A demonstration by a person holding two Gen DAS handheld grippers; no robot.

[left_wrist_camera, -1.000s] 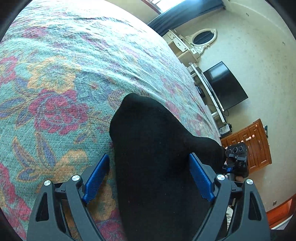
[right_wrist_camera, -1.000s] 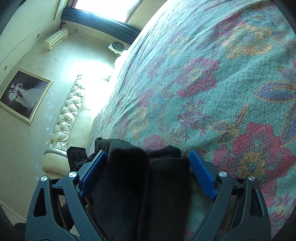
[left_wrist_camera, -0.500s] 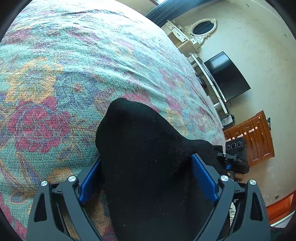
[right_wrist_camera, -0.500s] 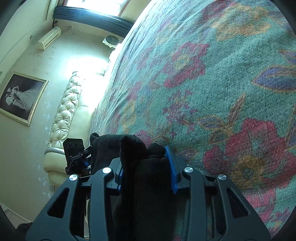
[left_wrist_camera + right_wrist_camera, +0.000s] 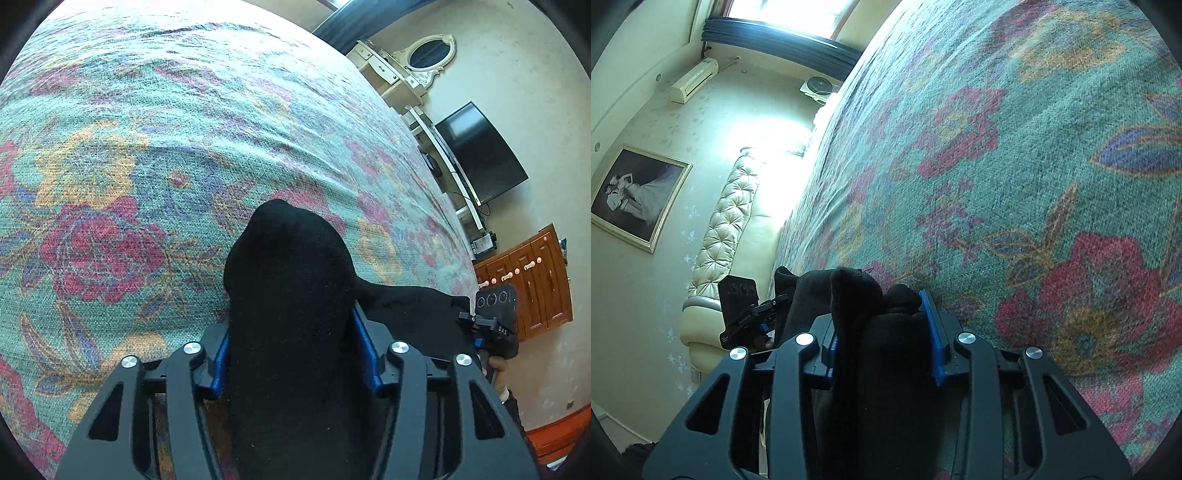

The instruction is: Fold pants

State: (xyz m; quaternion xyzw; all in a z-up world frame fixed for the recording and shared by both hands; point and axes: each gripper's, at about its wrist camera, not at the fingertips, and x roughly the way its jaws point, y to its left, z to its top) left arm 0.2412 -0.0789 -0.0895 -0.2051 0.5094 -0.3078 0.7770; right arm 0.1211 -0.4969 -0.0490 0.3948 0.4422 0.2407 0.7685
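Jaws of the left gripper point(image 5: 295, 350) closing on a thick bunch of the black fabric pants point(image 5: 291, 295), blue pads pressed into the cloth on both sides. Jaws of the right gripper point(image 5: 882, 332) clamped on another bunched part of the same black pants point(image 5: 857, 295), blue pads tight against the folds.

In the left wrist view: pants bulging up and forward out of the jaws in a rounded hump, long axis along the fingers, running away from the camera toward the far side of the bed. A flatter stretch of black cloth trailing off to the right toward the other gripper point(image 5: 496, 321), seen at the right edge over the bed's side. Small pale lettering on that gripper's black body, reading roughly "DAS", too small to be sure.

In the right wrist view: cloth stacked in several upright folds between the pads, again lengthwise along the fingers, spilling slightly leftward toward the other gripper point(image 5: 738, 314) beside it.

Pants lying on the teal woven bedspread with red, orange and blue flowers point(image 5: 147, 166), near its close edge. Same bedspread point(image 5: 1034, 147) filling most of the right view.

Beyond the bed: black flat television point(image 5: 480, 151), wooden cabinet with pale knobs point(image 5: 532, 280), cream tufted headboard point(image 5: 720, 236), framed black-and-white picture point(image 5: 635, 195). No readable writing elsewhere.
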